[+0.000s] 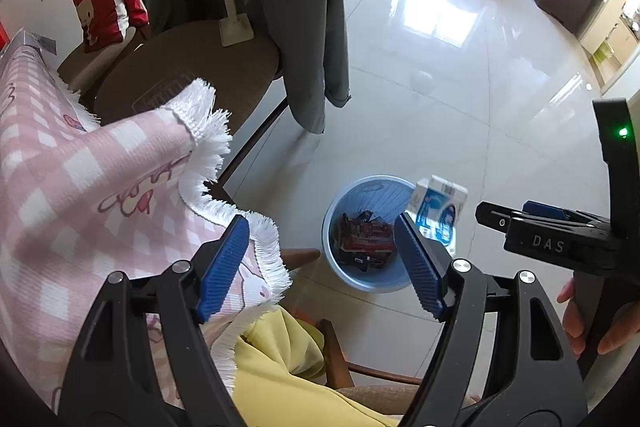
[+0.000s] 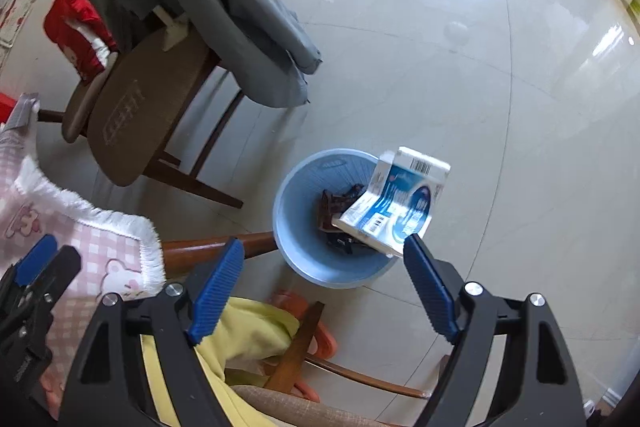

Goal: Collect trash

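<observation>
Both my claws [image 1: 320, 259] [image 2: 324, 287] hang spread wide over glossy pale floor tiles [image 1: 460, 75], gripping nothing.

One blue-white carton [image 2: 396, 205], blurred and apparently airborne, sits just beyond my right claw's tips, above one blue bin [image 2: 304, 227] of dark wrappers [image 1: 362, 239]; pink checked tablecloth [image 1: 100, 187] lies left.

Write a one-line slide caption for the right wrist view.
Open right gripper above a blue bin, with a white-and-blue carton over its rim.

Bright daylight; window glare on my glossy floor tiles [image 1: 436, 15] toward the far edge. Falling carton [image 2: 394, 201] motion-blurred. Strong fisheye bending, dark vignette at corners. Soft shadows under chair [image 2: 132, 115].
</observation>
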Action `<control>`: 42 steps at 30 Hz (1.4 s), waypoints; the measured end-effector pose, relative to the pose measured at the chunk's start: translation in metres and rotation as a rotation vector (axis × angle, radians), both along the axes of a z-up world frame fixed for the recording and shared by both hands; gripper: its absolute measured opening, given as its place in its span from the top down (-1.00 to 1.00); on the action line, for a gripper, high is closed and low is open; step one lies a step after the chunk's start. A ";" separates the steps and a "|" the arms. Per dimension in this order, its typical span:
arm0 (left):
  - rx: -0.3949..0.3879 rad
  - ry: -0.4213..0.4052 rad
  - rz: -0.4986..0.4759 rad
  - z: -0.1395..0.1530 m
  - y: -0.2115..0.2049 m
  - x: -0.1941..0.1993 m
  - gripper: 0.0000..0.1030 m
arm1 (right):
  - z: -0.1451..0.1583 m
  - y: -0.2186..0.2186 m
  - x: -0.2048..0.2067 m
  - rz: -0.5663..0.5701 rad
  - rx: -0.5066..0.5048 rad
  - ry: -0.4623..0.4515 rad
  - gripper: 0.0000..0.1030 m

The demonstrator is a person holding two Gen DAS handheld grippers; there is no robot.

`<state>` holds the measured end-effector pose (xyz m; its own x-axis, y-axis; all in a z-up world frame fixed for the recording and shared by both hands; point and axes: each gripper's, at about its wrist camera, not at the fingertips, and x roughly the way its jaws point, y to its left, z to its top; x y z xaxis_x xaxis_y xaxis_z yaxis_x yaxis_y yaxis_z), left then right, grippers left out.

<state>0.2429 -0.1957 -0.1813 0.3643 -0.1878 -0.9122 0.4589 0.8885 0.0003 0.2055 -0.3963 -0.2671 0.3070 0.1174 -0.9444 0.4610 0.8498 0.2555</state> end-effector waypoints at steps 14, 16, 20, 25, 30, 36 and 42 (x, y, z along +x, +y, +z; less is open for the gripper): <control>-0.047 -0.026 0.003 0.020 0.011 -0.018 -0.44 | 0.053 0.029 -0.014 0.076 -0.047 -0.088 -0.56; -0.056 -0.037 0.004 0.027 0.014 -0.022 -0.44 | 0.061 0.034 -0.019 0.084 -0.057 -0.104 -0.56; -0.085 -0.076 0.011 0.047 0.024 -0.036 -0.44 | 0.086 0.046 -0.034 0.087 -0.085 -0.161 -0.56; -0.128 -0.156 0.018 0.078 0.039 -0.059 -0.45 | 0.125 0.065 -0.059 0.109 -0.134 -0.265 -0.56; -0.172 -0.235 0.044 0.109 0.059 -0.082 -0.50 | 0.157 0.083 -0.082 0.129 -0.147 -0.364 -0.56; -0.202 -0.333 0.084 0.138 0.088 -0.114 -0.58 | 0.192 0.113 -0.109 0.189 -0.161 -0.484 -0.56; -0.217 -0.412 0.127 0.159 0.121 -0.146 -0.59 | 0.212 0.142 -0.131 0.257 -0.172 -0.552 -0.56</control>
<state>0.0971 -0.0750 -0.0222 0.7198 -0.2882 -0.6315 0.3471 0.9373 -0.0321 0.0749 -0.2539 -0.0547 0.7366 0.1129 -0.6669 0.0756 0.9660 0.2470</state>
